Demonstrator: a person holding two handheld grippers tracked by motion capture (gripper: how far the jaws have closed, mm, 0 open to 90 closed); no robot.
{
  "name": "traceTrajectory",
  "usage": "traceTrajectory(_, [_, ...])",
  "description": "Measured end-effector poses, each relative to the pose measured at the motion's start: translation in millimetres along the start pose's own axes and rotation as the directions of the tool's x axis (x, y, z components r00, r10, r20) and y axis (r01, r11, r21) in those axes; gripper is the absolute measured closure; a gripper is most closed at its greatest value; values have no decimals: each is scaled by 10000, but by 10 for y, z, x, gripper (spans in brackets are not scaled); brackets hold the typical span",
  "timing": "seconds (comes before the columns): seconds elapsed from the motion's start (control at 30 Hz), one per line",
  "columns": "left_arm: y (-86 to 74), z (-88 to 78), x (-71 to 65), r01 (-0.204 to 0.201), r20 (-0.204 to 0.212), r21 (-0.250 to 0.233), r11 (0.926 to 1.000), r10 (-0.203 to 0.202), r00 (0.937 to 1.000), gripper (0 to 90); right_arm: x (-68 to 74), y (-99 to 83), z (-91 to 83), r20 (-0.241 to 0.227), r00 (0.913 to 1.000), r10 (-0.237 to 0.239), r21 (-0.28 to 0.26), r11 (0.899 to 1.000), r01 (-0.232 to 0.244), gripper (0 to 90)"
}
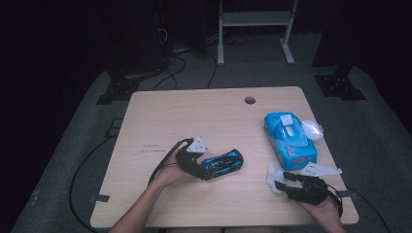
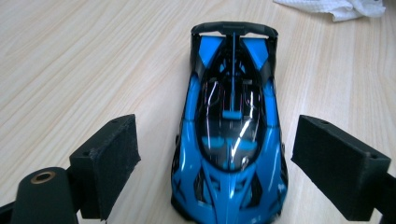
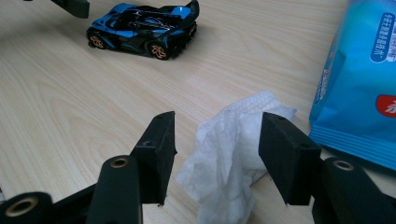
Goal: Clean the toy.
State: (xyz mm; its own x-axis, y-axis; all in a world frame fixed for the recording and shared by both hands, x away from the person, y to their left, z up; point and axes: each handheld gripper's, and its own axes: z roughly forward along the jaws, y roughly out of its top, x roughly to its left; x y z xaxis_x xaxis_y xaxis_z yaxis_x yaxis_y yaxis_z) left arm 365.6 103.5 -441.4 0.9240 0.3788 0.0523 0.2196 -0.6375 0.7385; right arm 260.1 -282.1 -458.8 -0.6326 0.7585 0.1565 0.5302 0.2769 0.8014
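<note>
guessing the glossy blue-and-black plastic toy car (image 2: 231, 135) is light, slick; left gripper (image 2: 217, 163) jaws wide beside its flanks, right gripper (image 3: 217, 154) loose around the crumpled white wipe (image 3: 229, 163) near the tabletop's front edge.

toy car (image 1: 222, 163) mid-table, wipe (image 1: 273, 176) right of it, before wipes pack (image 1: 290, 140)

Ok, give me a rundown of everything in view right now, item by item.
toy car: one, blue and black, mid-table, between the open left jaws, pads apart from it.
wet wipe: one, white, crumpled, near table edge, between the open right jaws.
wipes pack: one, blue, right side of table.
clear wrapper: one, see-through, beside the pack.
table: one, light wood, hole near far edge.
white frame: one, on the floor beyond.
left gripper: black, open.
right gripper: black, open.
</note>
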Motion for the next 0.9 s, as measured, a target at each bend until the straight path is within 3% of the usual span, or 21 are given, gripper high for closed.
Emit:
traceTrajectory(0.57, [-236, -287, -58, 128, -442, -196, 9997, -137, 9989, 129, 2, 13, -28, -94, 10000, 26, -113, 9999, -27, 427])
traceTrajectory(0.9, [-427, -451, -79, 451, -692, -361, 9983, -476, 9965, 121, 3, 18, -21, -142, 9999, -36, -138, 9999, 34, 419])
